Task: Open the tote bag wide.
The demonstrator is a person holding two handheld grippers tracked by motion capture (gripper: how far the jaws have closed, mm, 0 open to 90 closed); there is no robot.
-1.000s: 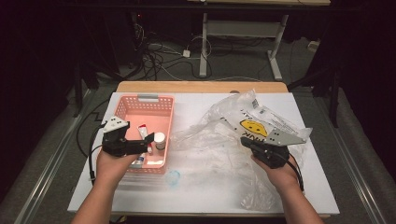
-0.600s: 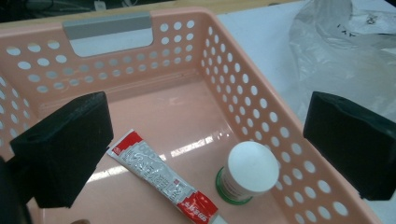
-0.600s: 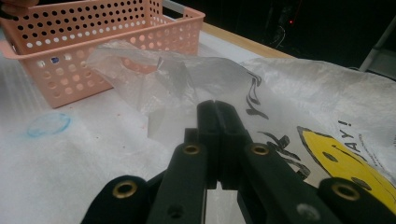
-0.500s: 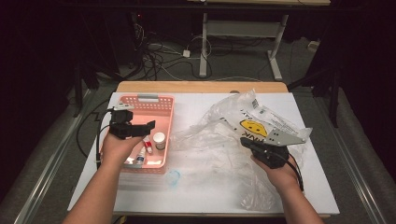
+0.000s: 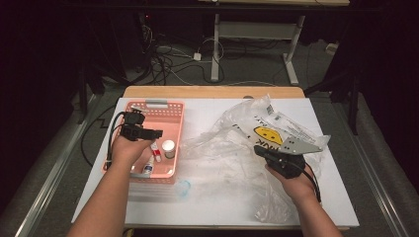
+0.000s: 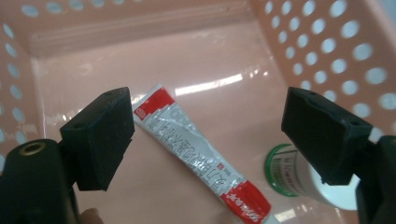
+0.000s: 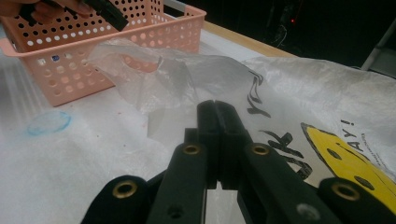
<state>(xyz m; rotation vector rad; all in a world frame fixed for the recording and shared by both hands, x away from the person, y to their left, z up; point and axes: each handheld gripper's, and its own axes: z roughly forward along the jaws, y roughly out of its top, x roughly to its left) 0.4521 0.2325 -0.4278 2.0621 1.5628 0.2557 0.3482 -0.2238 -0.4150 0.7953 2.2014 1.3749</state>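
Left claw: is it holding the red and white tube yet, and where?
No. The left claw stands open over the red and white tube in the pink basket, its jaws closing in but not touching it.

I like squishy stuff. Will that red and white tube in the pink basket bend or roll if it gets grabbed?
The tube looks soft and creased, so it would probably squash. It lies flat, so rolling seems unlikely. Likely light.

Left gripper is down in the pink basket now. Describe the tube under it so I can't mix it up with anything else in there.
Find the pink perforated basket at the table's left. On its floor, between the open left gripper jaws, which have just been closing, lies the tube. It is flat, white with red ends and print, unlike the round green-rimmed white bottle beside it.
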